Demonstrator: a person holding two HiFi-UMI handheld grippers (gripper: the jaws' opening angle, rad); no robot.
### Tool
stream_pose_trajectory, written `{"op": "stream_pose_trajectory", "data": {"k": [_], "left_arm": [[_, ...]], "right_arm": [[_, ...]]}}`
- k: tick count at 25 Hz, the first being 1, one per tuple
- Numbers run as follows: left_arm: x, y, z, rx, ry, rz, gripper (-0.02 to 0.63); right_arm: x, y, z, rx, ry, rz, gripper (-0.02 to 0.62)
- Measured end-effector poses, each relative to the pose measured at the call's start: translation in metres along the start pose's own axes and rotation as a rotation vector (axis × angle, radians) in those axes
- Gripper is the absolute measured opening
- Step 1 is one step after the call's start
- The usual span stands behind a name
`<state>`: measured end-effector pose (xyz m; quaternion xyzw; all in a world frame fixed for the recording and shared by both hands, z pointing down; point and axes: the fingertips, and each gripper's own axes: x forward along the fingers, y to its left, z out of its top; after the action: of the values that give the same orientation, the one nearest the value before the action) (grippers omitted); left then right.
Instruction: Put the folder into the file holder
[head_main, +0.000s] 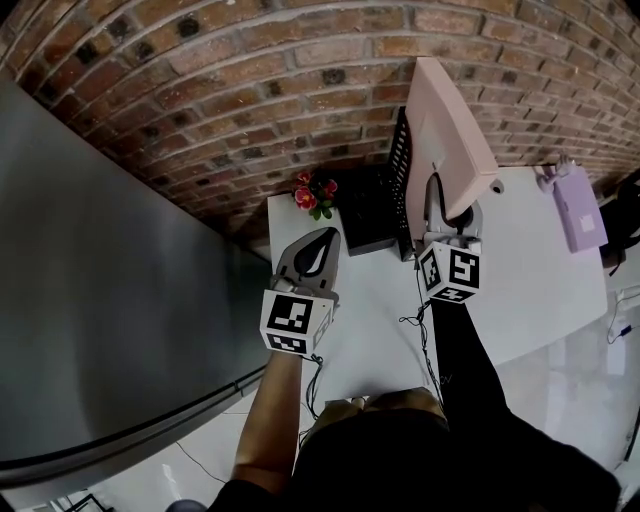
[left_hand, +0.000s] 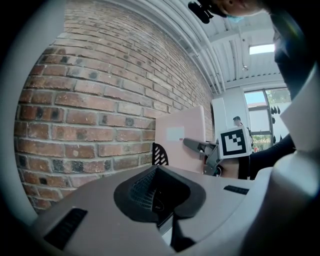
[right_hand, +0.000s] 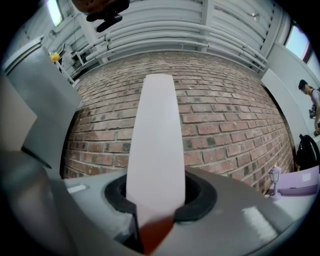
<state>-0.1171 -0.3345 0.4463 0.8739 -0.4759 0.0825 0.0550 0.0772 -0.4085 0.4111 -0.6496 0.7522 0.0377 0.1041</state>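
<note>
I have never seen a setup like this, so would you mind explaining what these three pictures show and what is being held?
There is no robot here: a person holds a two-jaw gripper in each hand. One picture comes from a camera on the person's head, looking down. The other two come from cameras riding on the grippers, each looking along its own jaws. The marker cubes are parts of the grippers. The right gripper is closed on a pink folder, held up close to the black mesh file holder by the brick wall. The left gripper is shut and empty. The white table also carries small flowers and a flat lilac item.
</note>
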Motion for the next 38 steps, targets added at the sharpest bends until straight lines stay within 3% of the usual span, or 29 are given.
{"op": "stream_pose_trajectory", "data": {"k": [20, 38], "left_arm": [[-0.007, 0.001, -0.019, -0.017, 0.039, 0.01, 0.008], [-0.014, -0.006, -0.029, -0.023, 0.055, 0.021, 0.008]], "right_arm": [[-0.006, -0.017, -0.012, 0.0, -0.004, -0.027, 0.133], [-0.018, -0.007, -0.054, 0.012, 0.092, -0.001, 0.135]]}}
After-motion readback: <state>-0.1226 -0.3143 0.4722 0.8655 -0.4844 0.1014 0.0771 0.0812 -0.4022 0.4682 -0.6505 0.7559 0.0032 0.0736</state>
